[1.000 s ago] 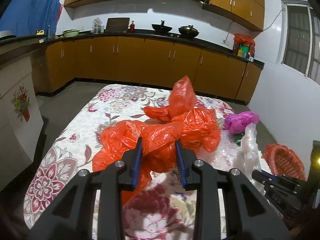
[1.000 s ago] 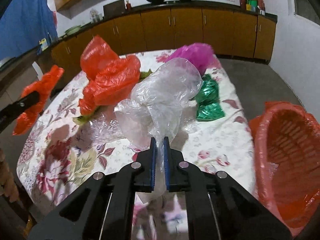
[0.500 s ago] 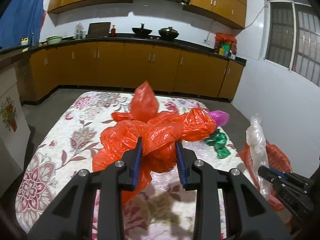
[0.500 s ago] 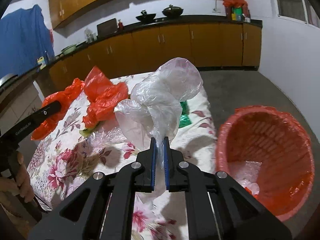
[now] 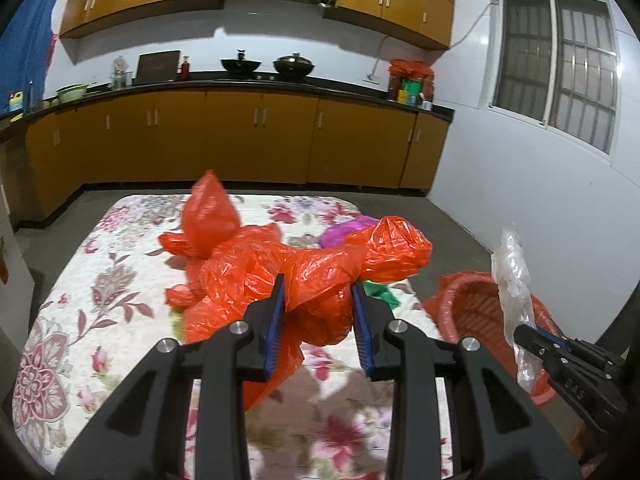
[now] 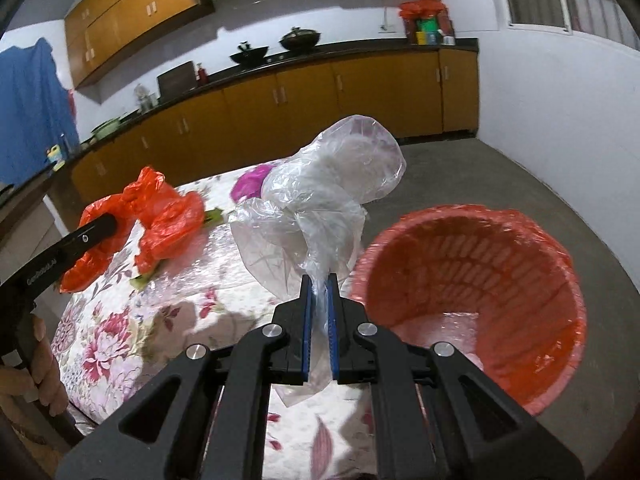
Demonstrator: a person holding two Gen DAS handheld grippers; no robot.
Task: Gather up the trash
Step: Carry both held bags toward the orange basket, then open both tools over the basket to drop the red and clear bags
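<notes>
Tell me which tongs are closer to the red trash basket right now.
Right. The right tongs, shut on the clear plastic bag, sit just beside the red trash basket. The left tongs hold the red plastic bag over the table, farther off.

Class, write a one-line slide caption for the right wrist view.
Right gripper carries a crumpled clear plastic bag toward the red-lined basket.
</notes>
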